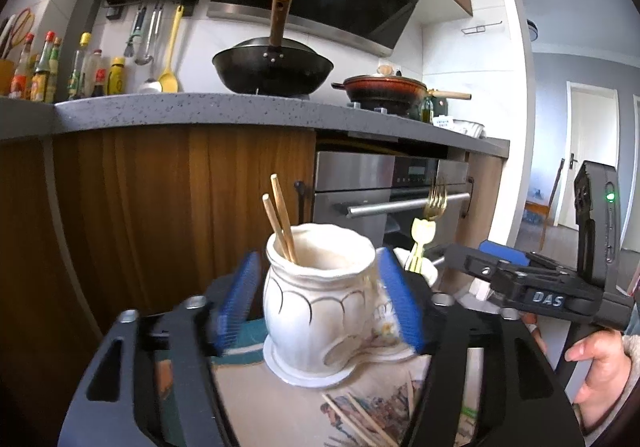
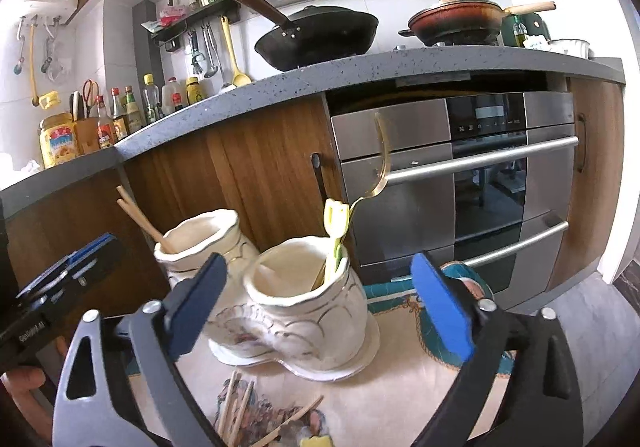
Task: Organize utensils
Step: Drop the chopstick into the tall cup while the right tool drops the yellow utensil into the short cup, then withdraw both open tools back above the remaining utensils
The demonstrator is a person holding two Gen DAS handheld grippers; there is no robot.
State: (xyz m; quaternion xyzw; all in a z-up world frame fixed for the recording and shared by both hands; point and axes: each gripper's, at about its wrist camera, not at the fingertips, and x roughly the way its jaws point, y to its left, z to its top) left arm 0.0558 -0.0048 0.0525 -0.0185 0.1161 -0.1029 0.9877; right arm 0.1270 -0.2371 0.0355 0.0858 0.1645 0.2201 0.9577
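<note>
A white ceramic holder with two joined cups stands on a patterned cloth. Its left cup point(image 1: 312, 307) holds two wooden chopsticks point(image 1: 280, 219). My left gripper point(image 1: 318, 259) is open, its blue pads on either side of this cup and not pressing on it. The right cup point(image 2: 312, 311) holds a gold fork point(image 2: 384, 159) and a yellow-handled utensil point(image 2: 334, 219). My right gripper point(image 2: 318, 262) stands wide open around that cup, holding nothing. Several loose chopsticks point(image 2: 240, 407) lie on the cloth in front of the holder.
Behind the holder are wooden cabinet fronts and a steel oven point(image 2: 460, 175) under a grey counter point(image 1: 200, 111). A black wok point(image 1: 272, 67), a red pan point(image 1: 384, 87) and sauce bottles point(image 1: 44, 75) stand on it. A person's hand point(image 1: 600, 359) holds the right gripper.
</note>
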